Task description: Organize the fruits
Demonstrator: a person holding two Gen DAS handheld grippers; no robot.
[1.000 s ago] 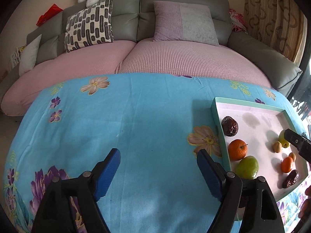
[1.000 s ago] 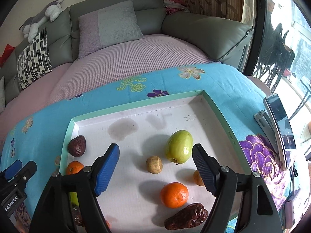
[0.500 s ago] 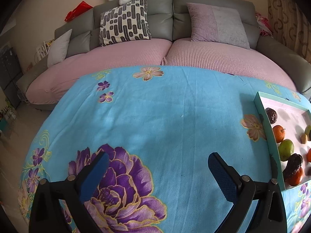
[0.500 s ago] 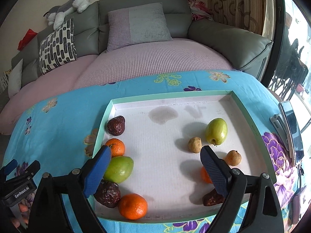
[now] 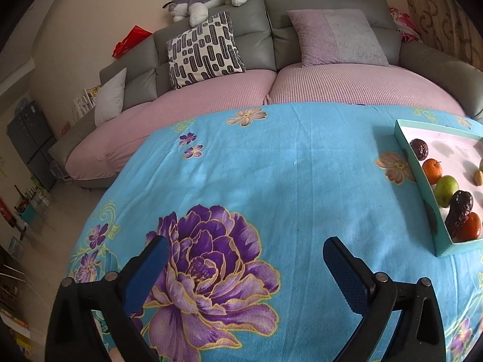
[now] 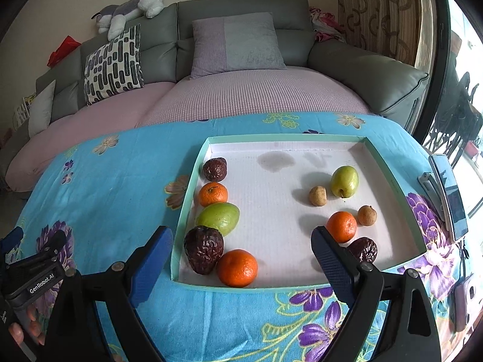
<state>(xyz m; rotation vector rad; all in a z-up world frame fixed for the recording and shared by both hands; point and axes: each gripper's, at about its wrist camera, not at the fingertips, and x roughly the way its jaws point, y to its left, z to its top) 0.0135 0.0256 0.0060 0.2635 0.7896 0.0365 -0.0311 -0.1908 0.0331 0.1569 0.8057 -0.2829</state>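
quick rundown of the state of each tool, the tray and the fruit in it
left tool: open, empty, over the blue floral cloth
right tool: open, empty, at the tray's near edge
teal-rimmed white tray: uncovered, flat on the cloth
fruit along the left wall: five in a line, some touching
fruit on the right side: five in a loose cluster

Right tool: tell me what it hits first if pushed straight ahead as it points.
Probably the near rim of the tray, then the orange just inside it. The right tool is open and empty; depth is uncertain.
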